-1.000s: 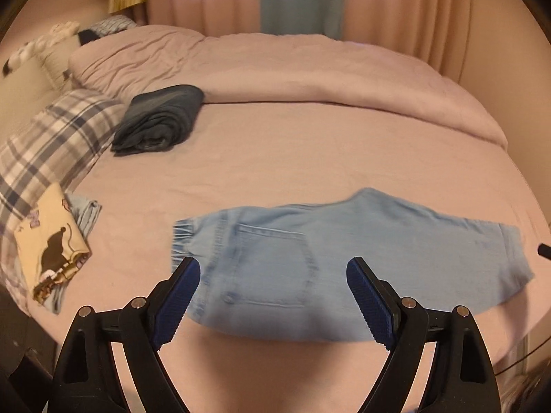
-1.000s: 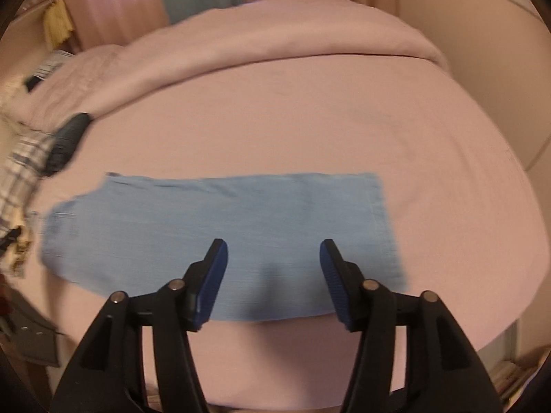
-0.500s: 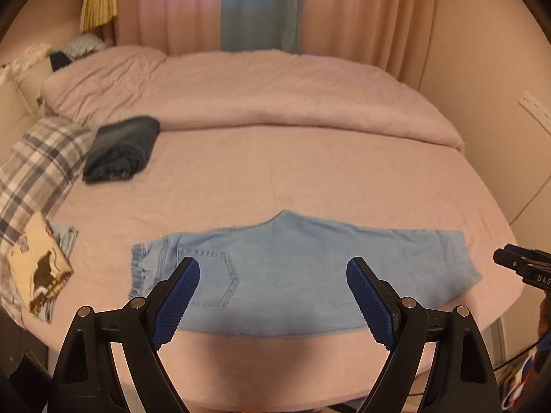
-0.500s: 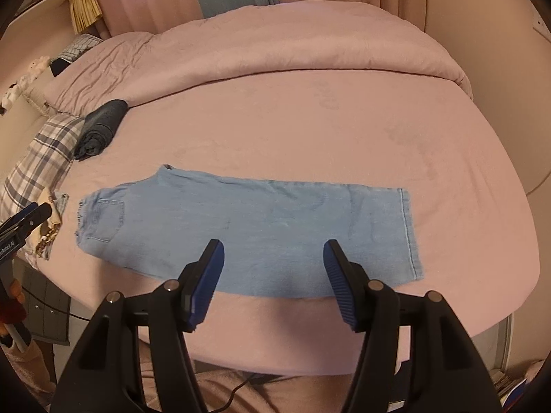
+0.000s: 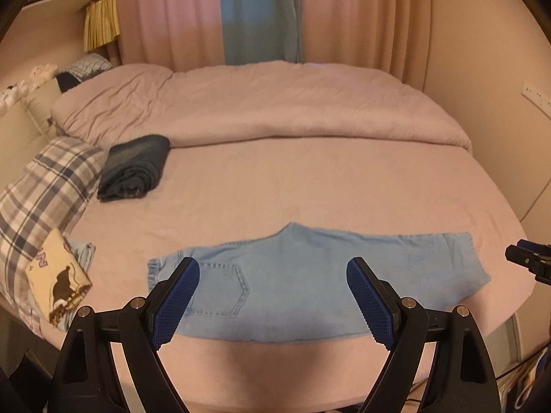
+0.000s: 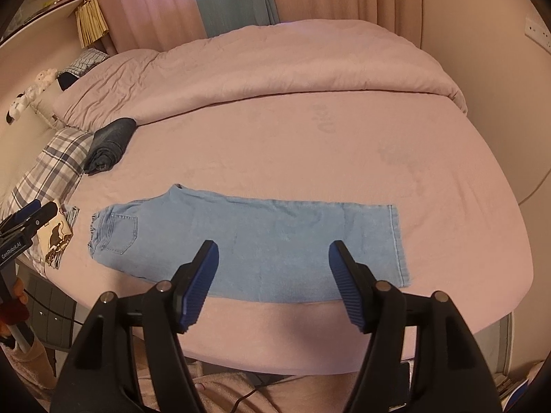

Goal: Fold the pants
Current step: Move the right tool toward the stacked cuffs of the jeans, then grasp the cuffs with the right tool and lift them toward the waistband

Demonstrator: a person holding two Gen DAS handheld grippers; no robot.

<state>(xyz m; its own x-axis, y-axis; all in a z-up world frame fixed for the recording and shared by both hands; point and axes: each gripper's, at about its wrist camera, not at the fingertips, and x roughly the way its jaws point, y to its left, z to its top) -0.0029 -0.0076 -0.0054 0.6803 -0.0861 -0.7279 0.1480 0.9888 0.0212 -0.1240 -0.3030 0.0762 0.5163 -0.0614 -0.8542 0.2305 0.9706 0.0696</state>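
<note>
I hold both grippers above the pants (image 6: 261, 241), which lie flat, folded lengthwise, along the near edge of the bed (image 6: 310, 158). My left gripper (image 5: 272, 296) gapes empty; my right gripper (image 6: 273, 282) is opening, nothing between its pads. I risk pinching only the top denim layer, or snagging the sheet, skewing the fold.

Pants (image 5: 310, 275): light blue denim; bed (image 5: 310, 179): plain pink; pillow (image 5: 44, 189): grey-and-white plaid; folded garment (image 5: 134, 168): dark navy. Fingers (image 5: 175, 296): blue ribbed pads on black; curtains (image 5: 165, 17): pink with a teal centre panel.
</note>
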